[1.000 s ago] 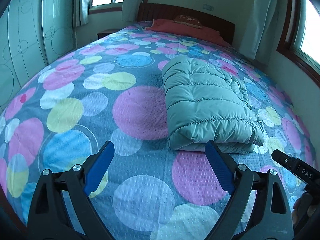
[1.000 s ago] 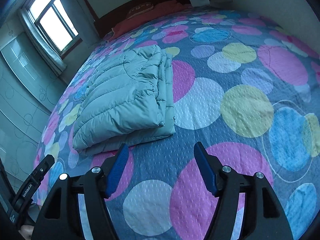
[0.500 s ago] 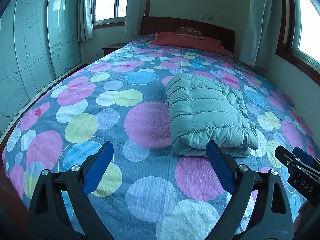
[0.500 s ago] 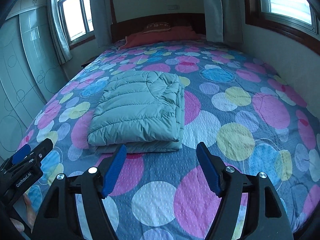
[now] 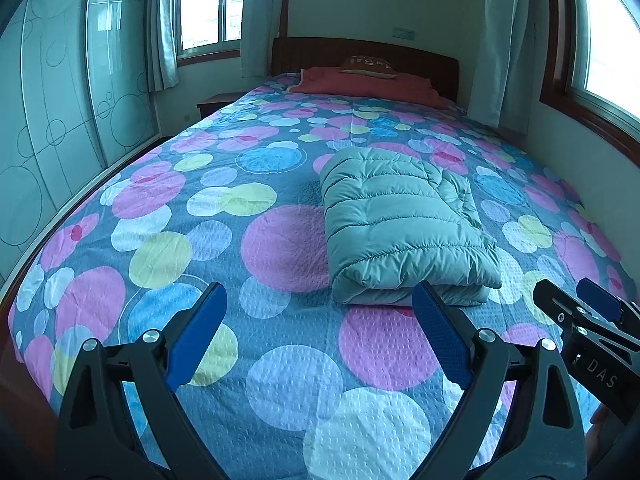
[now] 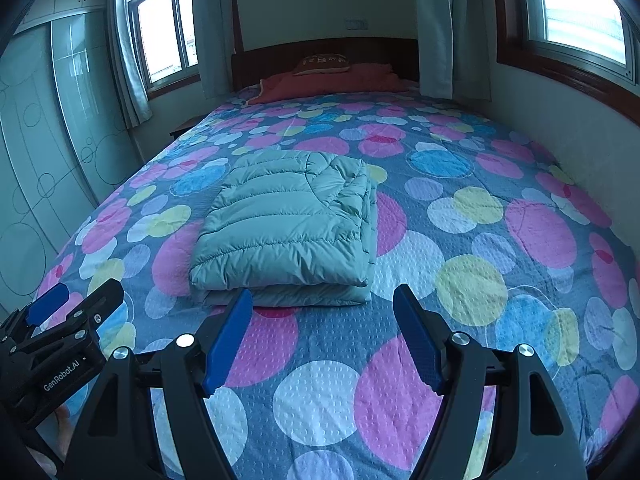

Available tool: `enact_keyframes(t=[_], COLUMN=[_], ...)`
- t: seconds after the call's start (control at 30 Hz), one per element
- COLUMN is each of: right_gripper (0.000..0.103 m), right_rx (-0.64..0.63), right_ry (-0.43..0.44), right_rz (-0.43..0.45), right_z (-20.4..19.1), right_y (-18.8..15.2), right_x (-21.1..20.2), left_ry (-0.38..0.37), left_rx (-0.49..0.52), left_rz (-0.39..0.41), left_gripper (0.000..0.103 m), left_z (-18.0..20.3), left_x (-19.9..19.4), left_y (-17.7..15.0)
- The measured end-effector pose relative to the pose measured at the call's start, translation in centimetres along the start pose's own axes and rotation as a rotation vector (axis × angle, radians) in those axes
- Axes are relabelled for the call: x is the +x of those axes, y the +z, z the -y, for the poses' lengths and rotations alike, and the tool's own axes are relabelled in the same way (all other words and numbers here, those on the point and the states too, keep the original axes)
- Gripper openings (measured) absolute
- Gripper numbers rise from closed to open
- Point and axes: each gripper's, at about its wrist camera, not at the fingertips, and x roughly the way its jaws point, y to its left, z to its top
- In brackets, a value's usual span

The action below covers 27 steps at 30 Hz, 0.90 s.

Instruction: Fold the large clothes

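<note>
A folded green puffer jacket lies on the circle-patterned bed; both tools, left tool and "GenRobot.AI"-marked right tool, gape empty.

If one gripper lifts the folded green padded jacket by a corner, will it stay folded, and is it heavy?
The folded jacket looks puffy and quilted, so it is probably light for its size. It is soft cloth in loose stacked layers, so lifted by one corner it would likely sag and unfold. Its smooth, slightly shiny shell may slip between the pads; pinching several layers should hold better.
</note>
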Motion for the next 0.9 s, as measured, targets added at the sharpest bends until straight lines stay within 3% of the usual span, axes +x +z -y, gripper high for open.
enact_keyframes(t=[0.9], right_gripper=[0.072], right_rx=[-0.006], right_ry=[0.001], right_rz=[-0.004], right_z=[-0.42], right_y=[-0.26], right_x=[0.15], left_ry=[-0.005], left_rx=[-0.003], left_rz=[-0.012], left_gripper=[0.094], left_z=[0.13], left_x=[0.20], left_y=[-0.14])
